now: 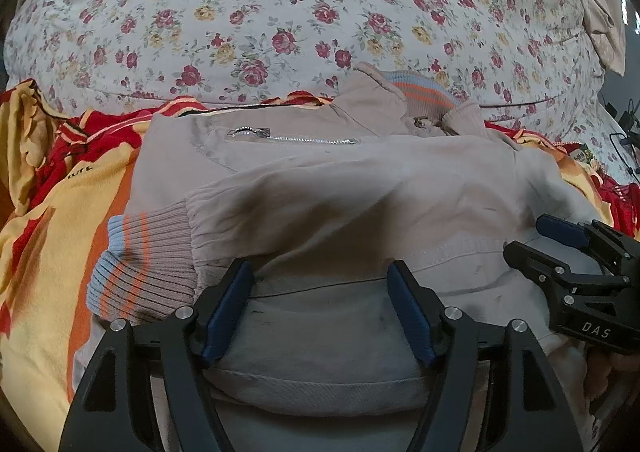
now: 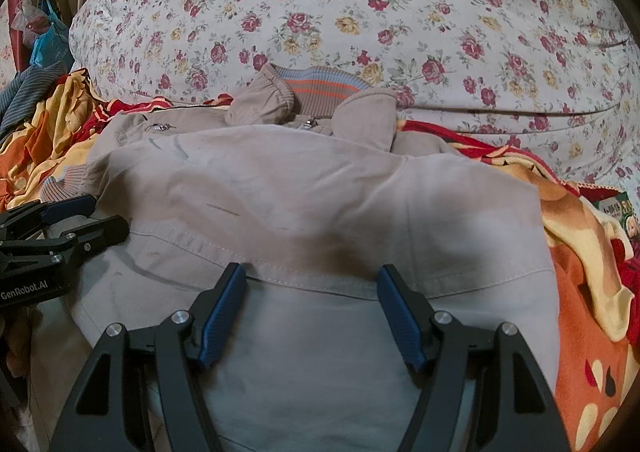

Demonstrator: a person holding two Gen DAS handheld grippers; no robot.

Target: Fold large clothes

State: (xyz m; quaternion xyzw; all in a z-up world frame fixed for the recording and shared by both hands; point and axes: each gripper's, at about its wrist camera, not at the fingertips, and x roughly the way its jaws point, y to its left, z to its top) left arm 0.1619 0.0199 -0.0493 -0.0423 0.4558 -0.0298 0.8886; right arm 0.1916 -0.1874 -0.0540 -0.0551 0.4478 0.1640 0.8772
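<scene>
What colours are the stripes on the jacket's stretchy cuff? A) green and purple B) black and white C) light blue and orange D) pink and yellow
C: the ribbed knit cuff on the folded sleeve of the beige cotton jacket ends in a light blue band with orange stripes, and the ribbed collar shows the same colours.

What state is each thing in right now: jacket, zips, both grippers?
Jacket: lying flat on the bed, sleeve folded across the front.
Chest pocket zip: closed.
Collar: standing up, striped rib showing.
Left gripper: open, over the hem, holding nothing.
Right gripper: open, holding nothing.
</scene>
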